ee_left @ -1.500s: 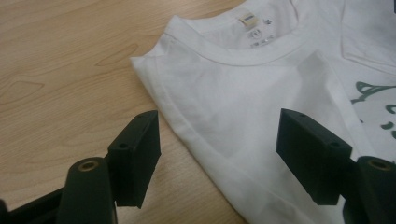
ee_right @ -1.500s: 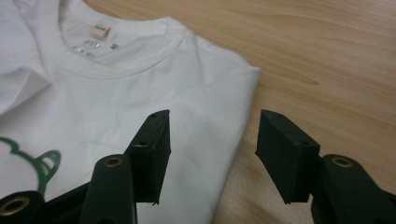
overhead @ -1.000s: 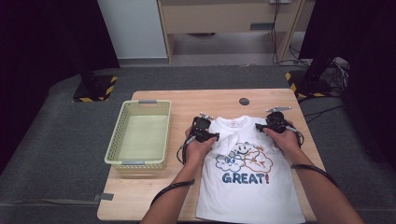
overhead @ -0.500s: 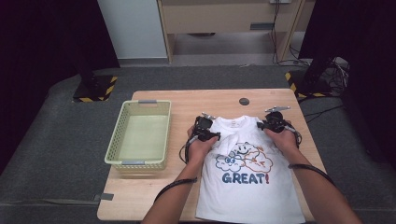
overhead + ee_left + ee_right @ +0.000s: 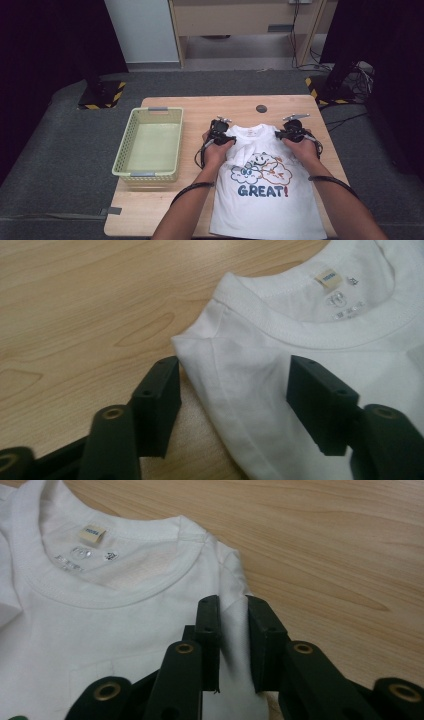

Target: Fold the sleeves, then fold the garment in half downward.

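A white T-shirt [image 5: 265,200] printed with clouds and "GREAT!" lies flat on the wooden table [image 5: 165,210], collar away from me. My left gripper [image 5: 220,129] is at its left shoulder. In the left gripper view its jaws [image 5: 235,370] have just been closing and still stand apart, with the shoulder fabric [image 5: 240,365] between the pads. My right gripper [image 5: 292,129] is at the right shoulder. Its jaws [image 5: 232,605] have just been closing and now pinch a fold of the shirt [image 5: 100,615] beside the collar.
A pale green plastic basket [image 5: 124,155] stands empty to the left of the shirt. A small dark round disc [image 5: 261,108] sits near the table's far edge. Bare wood lies beyond the collar and in front of the basket.
My left gripper has shifted a little toward the collar side of the left shoulder. The right hand has stayed where it was.
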Available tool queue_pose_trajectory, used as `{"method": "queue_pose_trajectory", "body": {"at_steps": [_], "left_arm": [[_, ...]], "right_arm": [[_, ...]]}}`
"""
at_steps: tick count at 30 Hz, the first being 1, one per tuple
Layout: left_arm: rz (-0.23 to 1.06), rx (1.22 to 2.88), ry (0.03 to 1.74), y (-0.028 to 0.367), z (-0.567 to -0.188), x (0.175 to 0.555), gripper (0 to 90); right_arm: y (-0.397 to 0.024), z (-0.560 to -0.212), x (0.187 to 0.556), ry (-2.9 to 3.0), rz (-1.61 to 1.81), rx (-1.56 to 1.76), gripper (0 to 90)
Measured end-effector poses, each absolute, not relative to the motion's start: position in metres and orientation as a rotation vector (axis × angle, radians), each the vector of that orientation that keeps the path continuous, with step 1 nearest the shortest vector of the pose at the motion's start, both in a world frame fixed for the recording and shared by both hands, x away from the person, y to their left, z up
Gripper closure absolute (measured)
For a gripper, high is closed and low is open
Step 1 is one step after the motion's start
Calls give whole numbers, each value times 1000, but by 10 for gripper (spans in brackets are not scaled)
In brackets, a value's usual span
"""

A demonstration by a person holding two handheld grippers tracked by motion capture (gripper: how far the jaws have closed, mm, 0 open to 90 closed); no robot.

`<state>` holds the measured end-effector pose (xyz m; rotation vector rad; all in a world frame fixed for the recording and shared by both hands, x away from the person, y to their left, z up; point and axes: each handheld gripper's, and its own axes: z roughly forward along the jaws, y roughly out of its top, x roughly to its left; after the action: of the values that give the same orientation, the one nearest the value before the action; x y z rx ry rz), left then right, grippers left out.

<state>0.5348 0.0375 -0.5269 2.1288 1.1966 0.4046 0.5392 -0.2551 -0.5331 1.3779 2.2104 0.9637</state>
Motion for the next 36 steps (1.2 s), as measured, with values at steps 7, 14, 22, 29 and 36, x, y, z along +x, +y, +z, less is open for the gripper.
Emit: {"method": "queue_pose_trajectory", "body": {"at_steps": [7,14,22,29,36], "left_arm": [[357,2142,1176,33,-524,537,828],[385,2102,1169,39,-512,537,859],[371,2062,1167,48,-495,539,863],[403,2032,1161,50,-478,540,868],[430,2024,1139,49,-463,536,867]], "right_arm": [[-254,-528,538,2256,942,1397,847],[-260,-515,536,2234,981,1392,851],[-266,-502,537,2184,1018,1396,855],[-263,-484,536,2175,1045,1361,857],[-264,-469,532,2179,1064,1324,857]]}}
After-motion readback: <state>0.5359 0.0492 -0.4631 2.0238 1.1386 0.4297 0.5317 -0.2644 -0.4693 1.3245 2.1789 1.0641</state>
